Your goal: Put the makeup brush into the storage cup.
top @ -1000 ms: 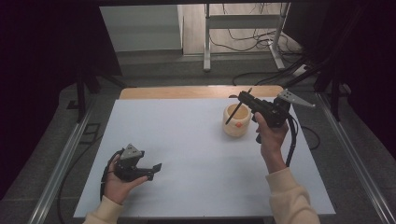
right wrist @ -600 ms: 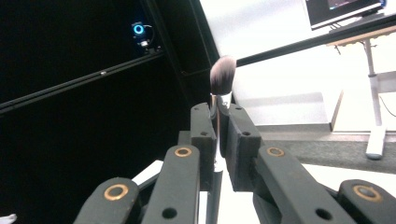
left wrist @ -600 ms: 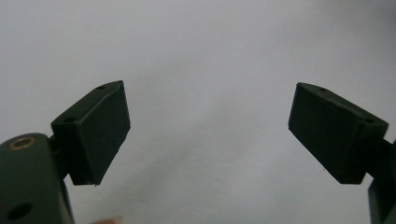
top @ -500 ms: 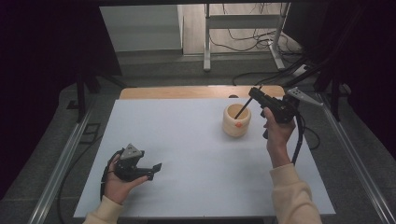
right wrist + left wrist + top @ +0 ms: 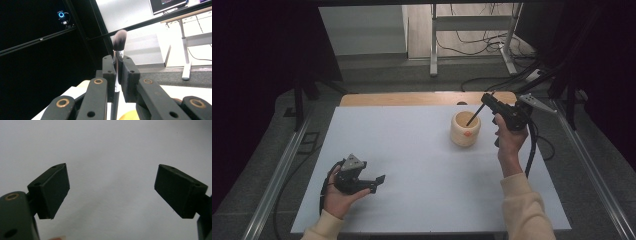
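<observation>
Your right gripper [image 5: 488,101] pinches one makeup brush [image 5: 118,47] at far right, handle end angled into the single cup [image 5: 464,129]. If the handle catches the rim, it could tip the cup or slide in the jaws. Your left gripper [image 5: 378,181], near left, rests spread, holding nothing.

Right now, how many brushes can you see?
1. The makeup brush is clamped in the right gripper, its handle end dipping into the round cup. More could hide inside the cup.
</observation>
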A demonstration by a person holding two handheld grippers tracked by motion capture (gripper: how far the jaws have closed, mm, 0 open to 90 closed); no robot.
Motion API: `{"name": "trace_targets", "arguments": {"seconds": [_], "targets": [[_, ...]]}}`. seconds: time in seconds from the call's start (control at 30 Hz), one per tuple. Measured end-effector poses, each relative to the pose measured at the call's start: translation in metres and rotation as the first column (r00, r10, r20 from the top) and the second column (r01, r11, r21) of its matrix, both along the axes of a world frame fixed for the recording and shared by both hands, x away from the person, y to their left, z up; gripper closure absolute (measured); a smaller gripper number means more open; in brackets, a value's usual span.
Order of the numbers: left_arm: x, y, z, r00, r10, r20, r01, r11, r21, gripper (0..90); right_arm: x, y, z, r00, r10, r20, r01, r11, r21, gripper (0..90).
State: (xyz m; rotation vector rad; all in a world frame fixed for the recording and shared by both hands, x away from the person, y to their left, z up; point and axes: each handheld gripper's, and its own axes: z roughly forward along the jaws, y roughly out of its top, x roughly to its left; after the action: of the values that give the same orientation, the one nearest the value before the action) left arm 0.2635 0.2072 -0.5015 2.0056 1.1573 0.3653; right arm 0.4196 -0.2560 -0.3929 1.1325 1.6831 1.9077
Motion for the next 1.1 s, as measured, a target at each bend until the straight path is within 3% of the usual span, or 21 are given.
{"name": "trace_targets", "arguments": {"seconds": [0.53, 1.1], "targets": [[0.0, 0.0, 0.001, 1.0, -0.004, 0.003, 0.004, 1.0, 0.003, 13.5, 0.013, -0.002, -0.014, 0.9987, -0.049, -0.016, 0.048, 0.9983, -0.032, 82.1], [0.0, 0.001, 0.001, 1.0, -0.005, 0.003, 0.005, 1.0, 0.003, 13.6, 0.023, 0.005, -0.032, 0.9973, -0.057, -0.047, 0.052, 0.9943, -0.093, 82.0]]}}
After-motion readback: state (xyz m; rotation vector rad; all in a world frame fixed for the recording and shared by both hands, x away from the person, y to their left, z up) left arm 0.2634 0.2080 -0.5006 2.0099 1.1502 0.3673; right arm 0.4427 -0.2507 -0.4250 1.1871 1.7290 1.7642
